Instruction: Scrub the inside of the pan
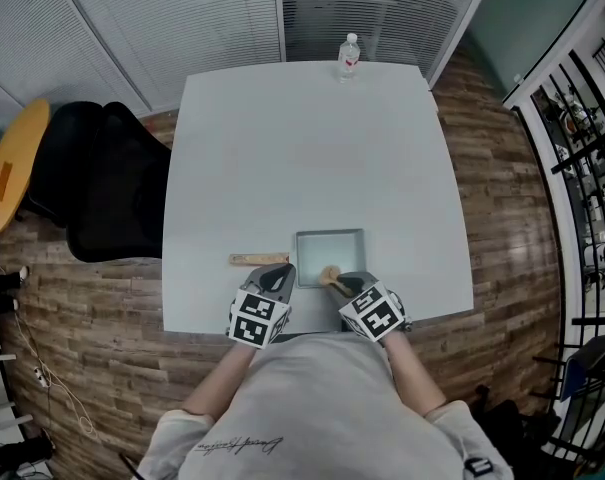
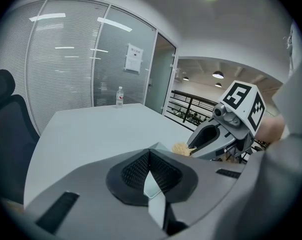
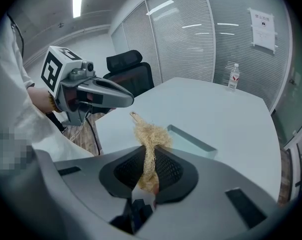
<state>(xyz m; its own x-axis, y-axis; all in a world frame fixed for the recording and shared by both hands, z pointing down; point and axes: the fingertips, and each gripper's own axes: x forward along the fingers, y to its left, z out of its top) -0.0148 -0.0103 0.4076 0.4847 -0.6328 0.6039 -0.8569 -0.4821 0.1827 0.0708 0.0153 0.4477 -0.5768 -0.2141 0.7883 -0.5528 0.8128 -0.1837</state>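
OK, left gripper is fully closed, pinching a thin pale sliver that reads as the near-left corner of the pan. The right gripper is clamped on a fibre scrubber, with the tuft sticking out ahead of the jaws over the pan's near rim. Can't tell whether it touches the pan floor. Risks, my read: the hold on the pan is a narrow pinch at one corner, so sideways scrub force could pivot the pan or slip it out. The scrubber is held by a thin waist of fibres, so a hard push may drag it out or fold it. The two grippers sit close together, so short strokes toward the left could knock them together. The pan sits near the table's near edge, just ahead of the person's body, so a pull stroke could walk it off that edge. The wooden strip lies just left of the pan, near the left gripper, and is easy to bump. Open room is toward the far edge and both sides. The bottle at the far edge is well apart. The black chair is off the table to the left.
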